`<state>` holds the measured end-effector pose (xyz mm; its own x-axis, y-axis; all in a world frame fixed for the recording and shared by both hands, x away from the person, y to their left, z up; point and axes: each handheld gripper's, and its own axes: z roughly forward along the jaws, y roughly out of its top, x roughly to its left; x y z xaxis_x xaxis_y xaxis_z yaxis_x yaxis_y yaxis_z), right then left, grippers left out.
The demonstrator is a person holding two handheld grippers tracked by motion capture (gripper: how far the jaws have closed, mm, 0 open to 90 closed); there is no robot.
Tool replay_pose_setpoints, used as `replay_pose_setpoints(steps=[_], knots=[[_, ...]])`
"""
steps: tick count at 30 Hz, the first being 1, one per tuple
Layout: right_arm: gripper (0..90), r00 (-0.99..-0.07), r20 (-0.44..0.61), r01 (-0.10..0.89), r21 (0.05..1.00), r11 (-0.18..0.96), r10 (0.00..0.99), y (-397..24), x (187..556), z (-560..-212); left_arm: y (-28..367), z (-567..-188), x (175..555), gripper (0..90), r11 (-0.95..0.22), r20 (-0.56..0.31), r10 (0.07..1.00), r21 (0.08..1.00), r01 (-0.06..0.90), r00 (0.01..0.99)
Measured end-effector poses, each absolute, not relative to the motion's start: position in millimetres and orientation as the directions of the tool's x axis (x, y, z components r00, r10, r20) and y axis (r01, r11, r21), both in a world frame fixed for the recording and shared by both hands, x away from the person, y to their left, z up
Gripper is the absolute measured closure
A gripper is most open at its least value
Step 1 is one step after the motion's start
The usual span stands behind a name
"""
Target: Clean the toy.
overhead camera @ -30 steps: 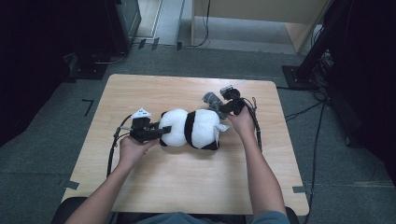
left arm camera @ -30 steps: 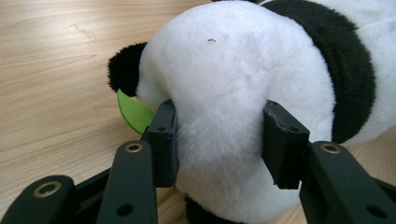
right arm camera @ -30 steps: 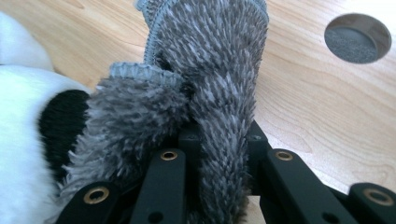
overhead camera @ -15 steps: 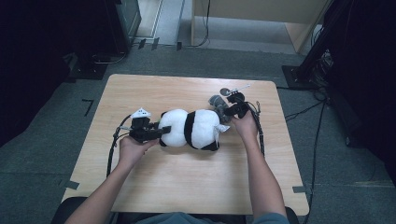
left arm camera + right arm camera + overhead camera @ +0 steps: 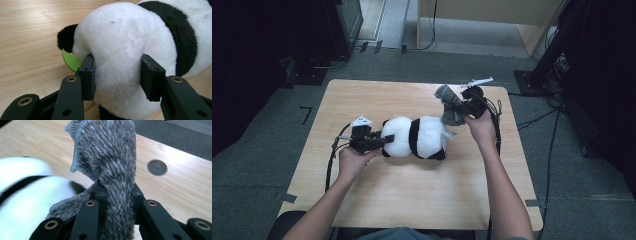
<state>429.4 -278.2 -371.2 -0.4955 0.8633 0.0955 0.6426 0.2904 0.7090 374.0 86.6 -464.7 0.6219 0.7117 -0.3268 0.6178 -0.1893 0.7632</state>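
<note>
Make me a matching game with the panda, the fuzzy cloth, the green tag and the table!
Things:
1. plush panda
2. grey cloth
3. green tag
4. table

Descriptions:
A. light wood
B. squeezed by the left gripper
C. pinched in the right gripper
D. peeking out under the panda's black ear

Pairs: 1-B, 2-C, 3-D, 4-A

Lab or test room, not a home: bare wooden table (image 5: 412, 200) on grey carpet tiles with tape marks (image 5: 306, 111), black equipment stands (image 5: 557, 55) at both sides, cables (image 5: 532, 120) trailing over the floor, light wood cabinet (image 5: 492, 20) behind.
</note>
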Motion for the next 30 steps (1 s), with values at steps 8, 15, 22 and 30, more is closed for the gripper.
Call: replay_pose_setpoints(steps=[8, 15, 22, 30], knots=[[76.6, -0.607, 0.100, 0.596, 0.713, 0.369, 0.788, -225.5, 413.6, -342.2, 86.8, -466.0, 372.7, 51.7, -0.179, -0.326, 0.717, 0.768, 0.614, 0.617], [76.5, -0.699, 0.126, 0.556, 0.714, 0.425, 0.704, -161.9, 409.4, -333.1, 87.9, -467.6, 372.9, 49.0, -0.177, -0.321, 0.715, 0.776, 0.605, 0.621], [76.3, -0.751, 0.177, 0.550, 0.700, 0.456, 0.636, -108.9, 413.2, -348.9, 88.3, -468.3, 373.4, 48.4, -0.173, -0.327, 0.713, 0.776, 0.607, 0.621], [76.3, -0.748, 0.173, 0.596, 0.599, 0.535, 0.640, -82.9, 423.8, -387.5, 86.8, -468.1, 373.3, 51.3, -0.196, -0.310, 0.716, 0.770, 0.607, 0.625]])
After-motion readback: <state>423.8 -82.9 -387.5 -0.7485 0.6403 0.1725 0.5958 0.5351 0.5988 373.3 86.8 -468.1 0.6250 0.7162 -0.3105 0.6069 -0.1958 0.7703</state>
